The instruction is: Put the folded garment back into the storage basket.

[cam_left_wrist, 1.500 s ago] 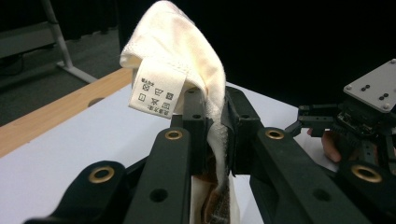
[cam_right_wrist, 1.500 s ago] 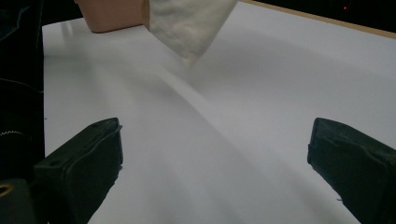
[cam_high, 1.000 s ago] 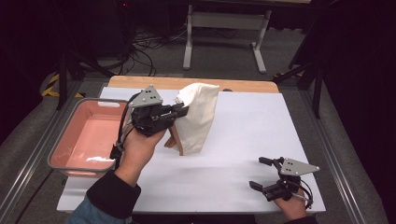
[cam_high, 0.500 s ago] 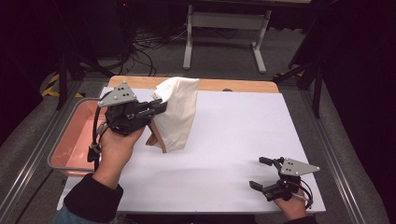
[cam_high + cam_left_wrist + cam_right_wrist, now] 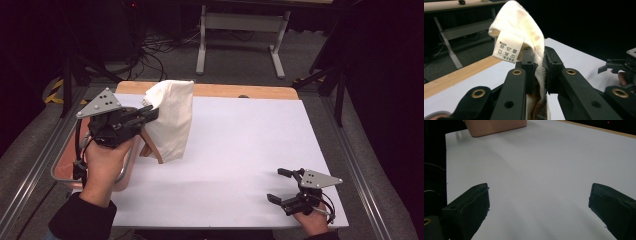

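The left gripper [image 5: 150, 114] is clamped on a cream cloth [image 5: 172, 120] that hangs lifted at ten o'clock on the white table [image 5: 250, 150], beside the pink tray [image 5: 65, 172]; a care label [image 5: 507, 48] shows. At five o'clock the right gripper [image 5: 281, 186] rests wide open, holding nothing.

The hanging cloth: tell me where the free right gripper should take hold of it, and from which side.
Grip the lower hanging hem of the cream cloth, coming in from the person's right, across the white table. The left gripper already pinches its upper edge near the care label, so the cloth drapes down freely; that side faces the open right gripper and looks unobstructed.
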Action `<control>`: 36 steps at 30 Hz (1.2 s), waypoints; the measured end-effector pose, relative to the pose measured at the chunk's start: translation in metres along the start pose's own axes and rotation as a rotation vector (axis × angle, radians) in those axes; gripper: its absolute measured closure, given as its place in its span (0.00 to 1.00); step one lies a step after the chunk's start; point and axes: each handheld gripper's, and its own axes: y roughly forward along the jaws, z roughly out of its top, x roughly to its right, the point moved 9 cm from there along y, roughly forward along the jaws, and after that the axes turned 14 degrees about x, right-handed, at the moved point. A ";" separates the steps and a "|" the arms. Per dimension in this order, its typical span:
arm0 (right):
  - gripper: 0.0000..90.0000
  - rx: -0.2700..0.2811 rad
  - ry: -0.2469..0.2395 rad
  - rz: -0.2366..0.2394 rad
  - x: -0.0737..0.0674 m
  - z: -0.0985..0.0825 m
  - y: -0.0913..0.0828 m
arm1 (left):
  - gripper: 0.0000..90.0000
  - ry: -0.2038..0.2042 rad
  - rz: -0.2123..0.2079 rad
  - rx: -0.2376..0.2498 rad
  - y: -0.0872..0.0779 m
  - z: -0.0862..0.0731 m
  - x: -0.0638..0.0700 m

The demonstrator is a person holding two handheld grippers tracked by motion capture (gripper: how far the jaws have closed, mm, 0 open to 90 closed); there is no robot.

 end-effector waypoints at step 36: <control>0.04 -0.010 0.002 -0.004 0.000 -0.002 0.002 | 0.90 0.021 0.173 0.032 -0.089 0.013 -0.051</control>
